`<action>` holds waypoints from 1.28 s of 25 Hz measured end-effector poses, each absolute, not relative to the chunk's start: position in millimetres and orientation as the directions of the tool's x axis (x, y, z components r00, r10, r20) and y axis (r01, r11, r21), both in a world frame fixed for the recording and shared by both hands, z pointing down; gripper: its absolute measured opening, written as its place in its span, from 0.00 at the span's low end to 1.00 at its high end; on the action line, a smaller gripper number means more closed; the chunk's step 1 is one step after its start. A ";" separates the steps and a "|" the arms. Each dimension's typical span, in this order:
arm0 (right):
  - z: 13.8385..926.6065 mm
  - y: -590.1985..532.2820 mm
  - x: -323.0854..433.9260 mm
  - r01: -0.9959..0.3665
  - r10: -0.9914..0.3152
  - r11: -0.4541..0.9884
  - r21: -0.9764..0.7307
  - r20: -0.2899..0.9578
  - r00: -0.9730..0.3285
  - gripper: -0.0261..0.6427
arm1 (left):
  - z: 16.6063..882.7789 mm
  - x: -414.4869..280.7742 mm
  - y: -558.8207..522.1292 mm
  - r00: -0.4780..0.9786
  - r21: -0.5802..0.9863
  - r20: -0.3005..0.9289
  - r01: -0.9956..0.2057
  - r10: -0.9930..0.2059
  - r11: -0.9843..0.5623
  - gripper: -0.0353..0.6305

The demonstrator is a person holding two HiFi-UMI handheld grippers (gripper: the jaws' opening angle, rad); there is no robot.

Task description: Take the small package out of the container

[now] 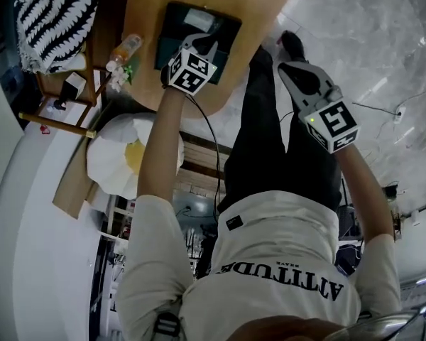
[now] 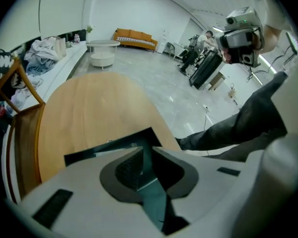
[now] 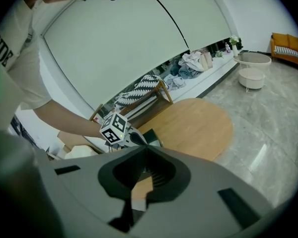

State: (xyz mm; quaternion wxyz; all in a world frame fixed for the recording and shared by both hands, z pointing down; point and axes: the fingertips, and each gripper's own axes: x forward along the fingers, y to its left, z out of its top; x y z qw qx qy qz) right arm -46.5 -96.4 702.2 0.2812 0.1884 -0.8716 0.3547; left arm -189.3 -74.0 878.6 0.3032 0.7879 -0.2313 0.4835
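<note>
A dark teal container point(image 1: 172, 28) lies on the round wooden table point(image 1: 145, 20), and a small pale package point(image 1: 199, 20) rests in its far end. My left gripper point(image 1: 204, 42) hangs over the container's near edge. In the left gripper view this left gripper point(image 2: 148, 150) has only a narrow slit between its fingers, with nothing in it and the container's teal floor point(image 2: 151, 190) showing through. My right gripper point(image 1: 284, 66) is off the table, above the floor beside the person's legs. Its jaws point(image 3: 141, 150) are shut and empty.
An orange bottle point(image 1: 124, 48) stands by the table's left edge. A wooden chair with a zebra-striped cushion point(image 1: 57, 6) is beyond it. A white round object point(image 1: 128, 155) lies under the left forearm. The person's dark trouser legs point(image 1: 270, 141) stand beside the table. A cable point(image 1: 213, 155) hangs from the left gripper.
</note>
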 end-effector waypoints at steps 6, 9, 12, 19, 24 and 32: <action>728.0 -94.5 -45.6 -0.542 -0.142 0.648 -0.535 0.615 -0.776 0.07 | 924.2 -190.7 -69.8 0.340 0.256 0.939 -0.578 0.056 -0.775 0.19; 737.3 -92.9 -39.2 -0.551 -0.146 0.630 -0.547 0.614 -0.776 0.07 | 945.5 -193.1 -69.2 0.284 0.263 0.951 -0.548 0.119 -0.794 0.21; 744.9 -89.2 -34.8 -0.560 -0.148 0.611 -0.560 0.614 -0.775 0.07 | 964.4 -199.3 -68.3 0.226 0.276 0.957 -0.530 0.181 -0.802 0.22; 757.2 -86.2 -29.4 -0.572 -0.154 0.581 -0.579 0.612 -0.776 0.07 | 999.3 -204.0 -61.1 0.114 0.280 0.959 -0.482 0.258 -0.830 0.30; 765.5 -87.1 -25.2 -0.582 -0.158 0.566 -0.585 0.616 -0.772 0.07 | 1007.5 -205.9 -64.1 0.061 0.215 0.976 -0.453 0.210 -0.865 0.27; 771.8 -94.8 -17.9 -0.600 -0.163 0.555 -0.576 0.632 -0.757 0.07 | 1007.2 -210.1 -73.1 0.085 0.147 0.989 -0.513 0.120 -0.846 0.09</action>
